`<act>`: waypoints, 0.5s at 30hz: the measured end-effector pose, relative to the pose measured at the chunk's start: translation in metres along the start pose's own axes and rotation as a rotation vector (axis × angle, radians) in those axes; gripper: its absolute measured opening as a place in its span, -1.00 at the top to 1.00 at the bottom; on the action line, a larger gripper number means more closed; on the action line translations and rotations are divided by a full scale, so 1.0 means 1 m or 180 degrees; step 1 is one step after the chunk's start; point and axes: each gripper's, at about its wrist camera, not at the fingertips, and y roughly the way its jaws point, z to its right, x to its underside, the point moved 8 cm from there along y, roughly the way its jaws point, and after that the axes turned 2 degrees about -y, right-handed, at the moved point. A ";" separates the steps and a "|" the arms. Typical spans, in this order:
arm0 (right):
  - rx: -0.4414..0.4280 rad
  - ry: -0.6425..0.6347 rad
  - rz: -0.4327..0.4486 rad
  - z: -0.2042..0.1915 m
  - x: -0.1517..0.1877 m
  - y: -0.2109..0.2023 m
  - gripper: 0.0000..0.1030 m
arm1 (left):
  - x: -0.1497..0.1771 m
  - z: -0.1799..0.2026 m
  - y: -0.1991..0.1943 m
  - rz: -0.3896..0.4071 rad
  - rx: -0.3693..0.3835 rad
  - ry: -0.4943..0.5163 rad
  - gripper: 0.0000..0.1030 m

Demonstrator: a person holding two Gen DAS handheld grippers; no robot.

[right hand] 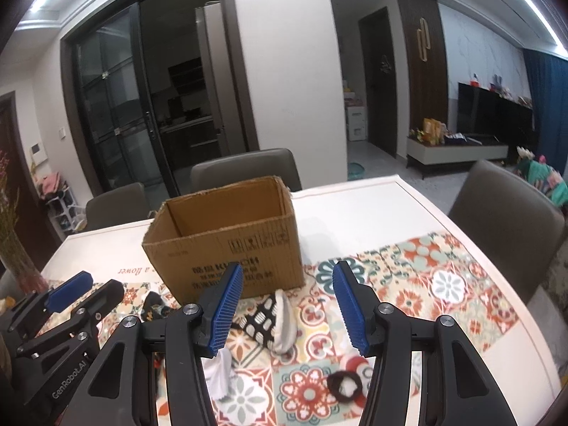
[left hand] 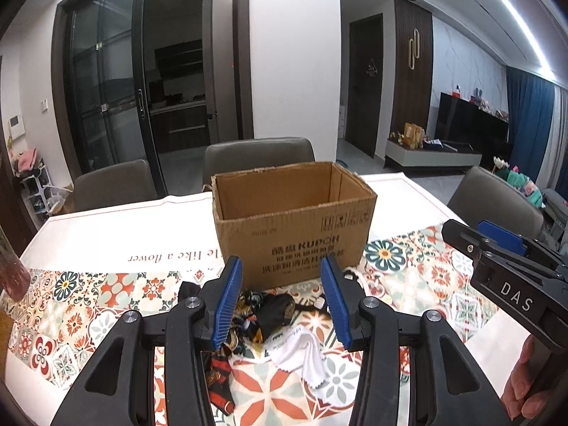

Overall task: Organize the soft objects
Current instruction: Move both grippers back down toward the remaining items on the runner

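Hovering: both grippers spread, empty | white cloth below left | box ahead

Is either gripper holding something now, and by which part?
Nothing is held. The left gripper and the right gripper both have open jaws above the cloths on the table, with nothing pressed between them.

Soft cloths before open box
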 end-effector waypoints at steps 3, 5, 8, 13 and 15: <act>0.0044 0.0021 -0.0035 0.002 0.011 -0.003 -0.05 | 0.010 0.003 -0.001 -0.0051 0.0023 0.0038 0.12; 0.0059 0.0011 -0.0078 0.002 0.019 -0.004 -0.05 | 0.015 0.005 -0.001 -0.0081 0.0047 0.0055 0.12; 0.0070 0.0042 -0.0145 0.006 0.030 -0.003 -0.05 | 0.023 0.008 0.000 -0.0125 0.0064 0.0106 0.11; 0.0159 0.0052 -0.0154 0.013 0.046 -0.008 -0.05 | 0.038 0.011 0.001 -0.0184 0.0067 0.0133 0.11; 0.0195 0.0042 -0.0148 0.013 0.051 -0.010 -0.05 | 0.043 0.011 0.003 -0.0200 0.0068 0.0145 0.11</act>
